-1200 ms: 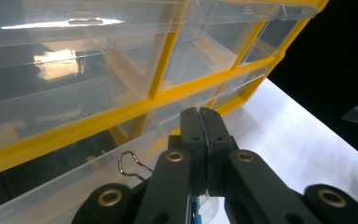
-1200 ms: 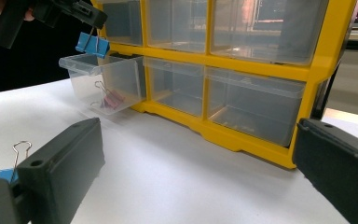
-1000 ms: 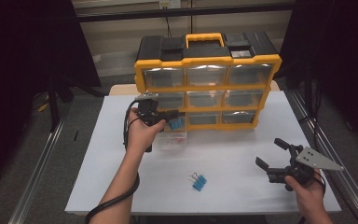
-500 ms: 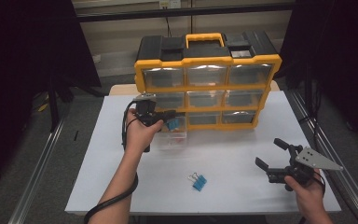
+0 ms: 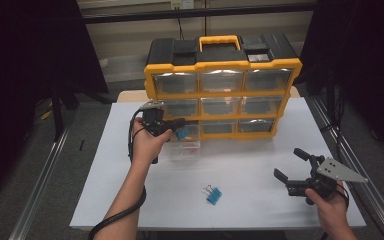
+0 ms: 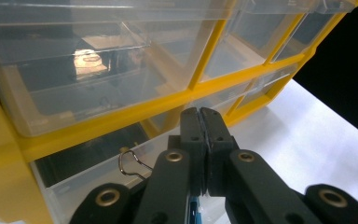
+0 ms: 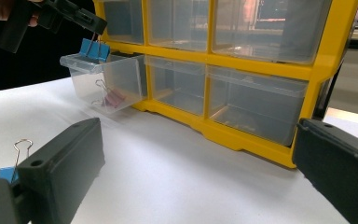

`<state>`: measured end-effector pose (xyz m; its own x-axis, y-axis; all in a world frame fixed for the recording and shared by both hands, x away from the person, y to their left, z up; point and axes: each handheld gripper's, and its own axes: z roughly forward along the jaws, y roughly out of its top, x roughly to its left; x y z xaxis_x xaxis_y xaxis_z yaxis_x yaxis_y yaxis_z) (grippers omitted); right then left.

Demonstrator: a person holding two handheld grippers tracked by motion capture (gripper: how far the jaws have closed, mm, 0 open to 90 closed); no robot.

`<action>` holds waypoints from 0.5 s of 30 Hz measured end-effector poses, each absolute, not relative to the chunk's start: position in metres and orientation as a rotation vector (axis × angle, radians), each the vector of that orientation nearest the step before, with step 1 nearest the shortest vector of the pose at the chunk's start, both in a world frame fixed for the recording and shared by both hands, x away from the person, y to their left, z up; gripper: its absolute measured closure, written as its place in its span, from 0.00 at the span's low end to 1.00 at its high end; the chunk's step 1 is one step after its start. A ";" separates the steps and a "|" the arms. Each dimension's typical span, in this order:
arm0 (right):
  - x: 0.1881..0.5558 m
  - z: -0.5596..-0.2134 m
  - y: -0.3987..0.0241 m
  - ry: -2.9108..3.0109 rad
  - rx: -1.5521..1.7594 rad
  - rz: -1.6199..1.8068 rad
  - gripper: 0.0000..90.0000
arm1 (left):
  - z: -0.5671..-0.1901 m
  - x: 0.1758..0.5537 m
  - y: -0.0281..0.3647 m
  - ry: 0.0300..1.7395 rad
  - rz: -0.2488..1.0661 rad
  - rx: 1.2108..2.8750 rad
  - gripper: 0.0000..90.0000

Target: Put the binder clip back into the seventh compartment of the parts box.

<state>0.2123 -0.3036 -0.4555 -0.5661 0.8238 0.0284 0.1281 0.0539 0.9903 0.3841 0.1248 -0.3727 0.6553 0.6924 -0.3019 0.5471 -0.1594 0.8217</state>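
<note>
Meanwhile, at the left of the high view, the left gripper (image 5: 179,127) has drifted slightly toward the yellow drawer organizer (image 5: 222,87) over the last second, and its jaws are clamped on the wire handle of a blue binder clip (image 5: 182,133). In the right gripper view that clip (image 7: 93,49) hangs just above the rim of the pulled-out clear drawer (image 7: 105,79), bottom row, left column, where a pink binder clip (image 7: 112,99) already lies. My reading is that the blue clip is now lined up for release into the drawer; it has not been let go. Toward the middle of the white table (image 5: 260,165), a second blue binder clip (image 5: 213,195) lies loose, probably next in line. At the right, the right gripper (image 5: 294,170) hovers low over the table with its jaws spread wide and nothing between them, unmoved.
</note>
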 end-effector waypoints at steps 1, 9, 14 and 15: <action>0.212 -0.456 -0.304 1.764 0.954 1.559 0.02 | -0.373 0.384 0.125 0.986 0.176 1.834 0.99; 0.212 -0.455 -0.304 1.763 0.955 1.559 0.02 | -0.374 0.383 0.128 0.990 0.188 1.836 0.91; 0.212 -0.455 -0.304 1.762 0.957 1.555 0.02 | -0.373 0.379 0.126 0.977 0.170 1.831 0.82; 0.212 -0.455 -0.304 1.762 0.957 1.555 0.02 | -0.372 0.378 0.126 0.968 0.169 1.839 0.80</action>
